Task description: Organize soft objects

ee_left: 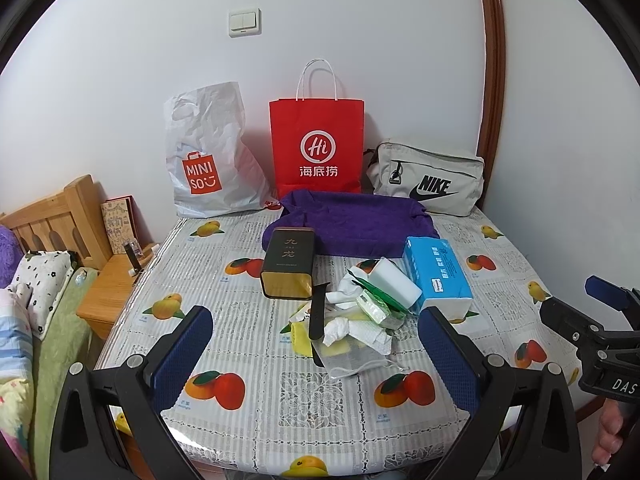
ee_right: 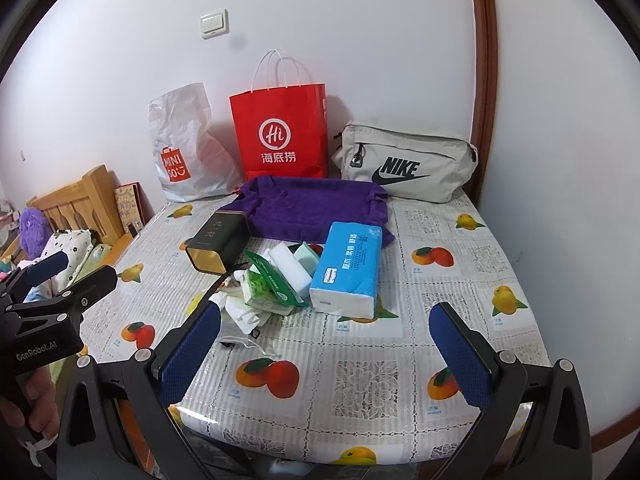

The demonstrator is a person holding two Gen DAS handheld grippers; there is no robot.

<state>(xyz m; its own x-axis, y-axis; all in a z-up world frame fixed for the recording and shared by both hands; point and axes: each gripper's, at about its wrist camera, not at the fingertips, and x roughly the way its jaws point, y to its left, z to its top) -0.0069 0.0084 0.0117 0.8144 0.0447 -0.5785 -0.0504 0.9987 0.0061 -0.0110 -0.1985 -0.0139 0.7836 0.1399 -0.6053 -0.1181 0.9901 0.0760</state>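
— Tissues (ee_right: 347,268), wipes (ee_right: 269,286) and a sponge (ee_right: 289,266) sit heaped mid-counter (ee_right: 360,376), before a purple towel (ee_right: 316,206). Any grip yet?

— None. Left gripper (ee_left: 316,356) and right gripper (ee_right: 326,354) hover near, fingers spread, empty. Sorting looks unstarted; next, one should close on the tissues.

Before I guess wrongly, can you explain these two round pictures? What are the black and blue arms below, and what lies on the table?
No robot here: a person holds a hand tool in each hand. Each picture comes from a fisheye camera on one tool, looking along its two blue fingers. The left gripper and the right gripper are both open and hold nothing. On the fruit-print table lie a blue tissue pack, a dark tin, a purple cloth and a heap of small packets and wipes. Three bags stand against the wall.
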